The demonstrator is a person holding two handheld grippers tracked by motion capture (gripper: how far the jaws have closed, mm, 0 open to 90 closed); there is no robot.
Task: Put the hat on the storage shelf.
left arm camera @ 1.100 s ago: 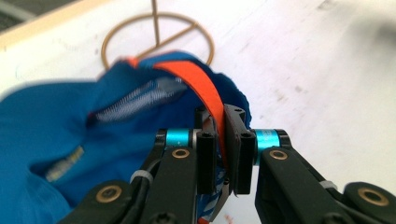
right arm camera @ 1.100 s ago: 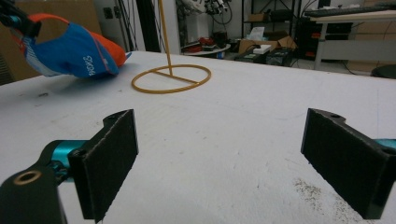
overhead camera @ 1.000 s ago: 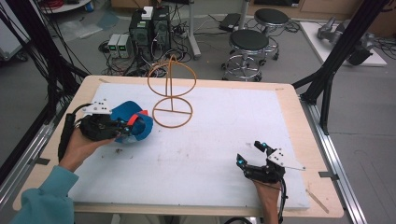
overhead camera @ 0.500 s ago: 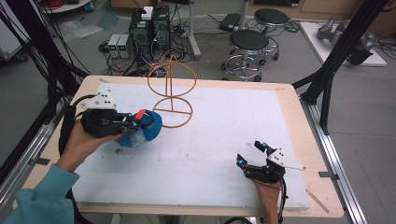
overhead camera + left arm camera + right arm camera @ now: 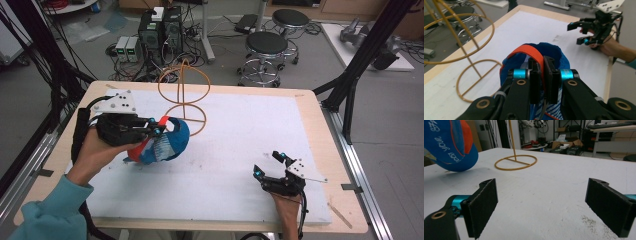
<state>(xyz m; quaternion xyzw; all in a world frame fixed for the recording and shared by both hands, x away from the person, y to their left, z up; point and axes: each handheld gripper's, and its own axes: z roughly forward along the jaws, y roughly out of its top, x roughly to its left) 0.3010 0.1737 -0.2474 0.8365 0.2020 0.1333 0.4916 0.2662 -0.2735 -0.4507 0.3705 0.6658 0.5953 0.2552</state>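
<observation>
Cap (image 5: 165,145) nearer stand (image 5: 184,97), underside hidden.

The cap (image 5: 162,145) is bright blue with an orange-red band along its edge, a panel of fine white-and-blue stripes inside, and white lettering on its outer cloth, too small to read; the wire stand (image 5: 184,100) is yellow-orange throughout; the left gripper (image 5: 159,127) is black with cyan sleeves, brass-coloured pivots and a pale grey plate; the right gripper (image 5: 270,165) is black with the same cyan accents; the table (image 5: 320,125) has a white mat on pale wood; the sleeve (image 5: 50,212) is teal.
</observation>
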